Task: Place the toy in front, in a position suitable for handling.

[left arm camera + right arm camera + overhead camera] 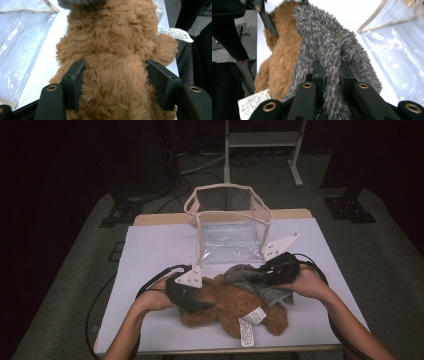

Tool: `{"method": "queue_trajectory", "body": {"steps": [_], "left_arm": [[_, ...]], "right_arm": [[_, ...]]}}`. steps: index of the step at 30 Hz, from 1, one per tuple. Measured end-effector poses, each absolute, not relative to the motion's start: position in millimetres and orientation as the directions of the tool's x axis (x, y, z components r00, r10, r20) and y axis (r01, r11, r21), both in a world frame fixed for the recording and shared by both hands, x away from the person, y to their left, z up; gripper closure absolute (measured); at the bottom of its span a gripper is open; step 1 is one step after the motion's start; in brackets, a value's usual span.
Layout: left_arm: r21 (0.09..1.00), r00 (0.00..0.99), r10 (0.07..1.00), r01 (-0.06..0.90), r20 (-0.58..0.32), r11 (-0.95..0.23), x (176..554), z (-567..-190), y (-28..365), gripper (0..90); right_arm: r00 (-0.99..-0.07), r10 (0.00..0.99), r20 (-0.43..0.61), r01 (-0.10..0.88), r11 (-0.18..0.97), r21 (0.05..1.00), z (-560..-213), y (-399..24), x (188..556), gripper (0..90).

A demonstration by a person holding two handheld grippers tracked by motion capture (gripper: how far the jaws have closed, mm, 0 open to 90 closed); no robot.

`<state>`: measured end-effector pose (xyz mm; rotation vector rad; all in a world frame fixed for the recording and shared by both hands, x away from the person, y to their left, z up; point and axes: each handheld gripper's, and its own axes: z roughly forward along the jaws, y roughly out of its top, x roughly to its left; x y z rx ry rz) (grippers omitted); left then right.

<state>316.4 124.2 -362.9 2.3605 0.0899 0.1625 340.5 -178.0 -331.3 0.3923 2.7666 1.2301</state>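
Brown plush bear [227, 307], one, near table's [150, 245] front edge, clamped by left gripper [115, 82]; grey fuzzy cloth [332, 50], one, pinched by right gripper [331, 75]; clear bag [230, 227], one, behind.

Shaggy brown plush toy [227, 307], fuzzy grey knit cloth [250, 277], glossy clear plastic bag [229, 227], matt white tabletop [150, 250].

The plush toy [227, 307] is warm brown, shaggy and unpatterned; its tag [249, 324] is white with small dark print; the fuzzy cloth [252, 279] is grey, flecked light and dark; the bag [229, 227] is clear plastic with cream trim along its edges; the table [150, 250] top is plain white with a pale wood edge; both grippers, left [192, 296] and right [274, 266], are black with brass-coloured rivets and light grey plates; the floor is grey.
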Motion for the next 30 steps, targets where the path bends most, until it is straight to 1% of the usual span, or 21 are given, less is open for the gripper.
{"method": "queue_trajectory", "body": {"steps": [3, 6, 9, 11, 15, 18, 21, 26, 28, 30], "left_arm": [[0.724, 0.987, 0.133, 0.026, 0.091, -0.689, 315, -359, 131, 32.6], [0.725, 0.983, 0.156, 0.037, 0.098, -0.688, 314, -356, 139, 30.3], [0.724, 0.981, 0.173, 0.054, 0.091, -0.687, 314, -357, 144, 30.3], [0.722, 0.983, 0.165, 0.055, 0.083, -0.690, 314, -360, 145, 32.2], [0.720, 0.984, 0.164, 0.061, 0.074, -0.692, 315, -365, 144, 34.4], [0.714, 0.981, 0.175, 0.065, 0.082, -0.698, 316, -363, 145, 32.8], [0.701, 0.979, 0.186, 0.074, 0.085, -0.709, 315, -363, 148, 31.1], [0.704, 0.977, 0.197, 0.086, 0.077, -0.705, 315, -362, 155, 31.2], [0.707, 0.979, 0.191, 0.087, 0.069, -0.702, 315, -363, 155, 33.2], [0.705, 0.981, 0.182, 0.082, 0.067, -0.704, 316, -366, 154, 35.4]], "right_arm": [[-0.958, 0.280, 0.066, 0.234, 0.624, 0.745, -342, -186, 338, 78.5], [-0.953, 0.287, 0.096, 0.259, 0.609, 0.750, -349, -194, 335, 78.6], [-0.949, 0.294, 0.114, 0.275, 0.596, 0.755, -354, -199, 333, 78.7], [-0.948, 0.292, 0.122, 0.280, 0.591, 0.757, -355, -200, 332, 78.8], [-0.951, 0.284, 0.123, 0.275, 0.594, 0.756, -354, -196, 330, 78.8], [-0.957, 0.278, 0.088, 0.248, 0.621, 0.743, -353, -186, 330, 79.0], [-0.960, 0.269, 0.077, 0.237, 0.638, 0.732, -357, -175, 331, 79.2], [-0.957, 0.271, 0.107, 0.258, 0.619, 0.742, -366, -170, 339, 79.3], [-0.953, 0.276, 0.128, 0.275, 0.604, 0.748, -367, -172, 340, 79.3], [-0.955, 0.272, 0.122, 0.269, 0.610, 0.745, -365, -173, 339, 79.3]]}}
